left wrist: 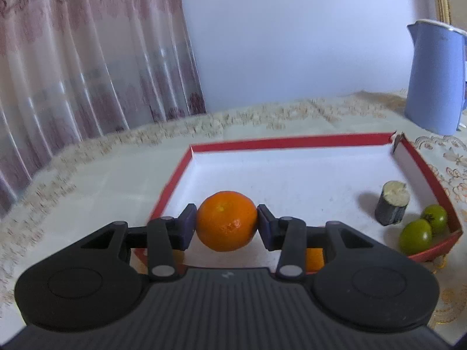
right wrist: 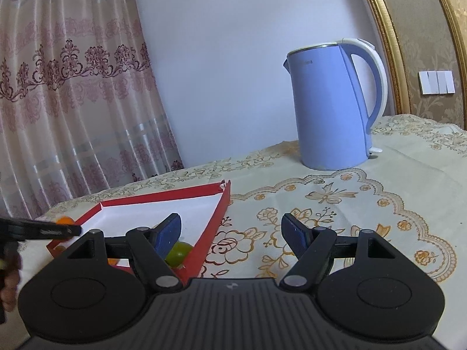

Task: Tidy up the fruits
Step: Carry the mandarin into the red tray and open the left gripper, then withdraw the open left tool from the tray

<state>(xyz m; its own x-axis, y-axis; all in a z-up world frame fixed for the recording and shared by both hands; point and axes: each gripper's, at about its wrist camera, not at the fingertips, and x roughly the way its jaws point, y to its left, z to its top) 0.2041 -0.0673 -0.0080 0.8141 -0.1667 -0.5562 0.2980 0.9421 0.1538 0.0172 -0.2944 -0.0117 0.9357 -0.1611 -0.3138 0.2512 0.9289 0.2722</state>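
In the lower middle of the left wrist view, your left gripper (left wrist: 227, 225) grips the orange (left wrist: 226, 221) above the near edge of the red tray (left wrist: 292, 143); you are mid-delivery. Next, lower it onto bare white floor, clear of the green fruits (left wrist: 423, 229) at lower right, then release. Your right gripper (right wrist: 230, 234) hangs spread and empty over the tablecloth (right wrist: 379, 204).

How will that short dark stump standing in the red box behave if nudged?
The stump stands upright on a flat cut end, so it probably slides or tips rather than rolls. Once toppled, its round side could roll toward the green fruits beside it. It looks stiff, likely not fragile.
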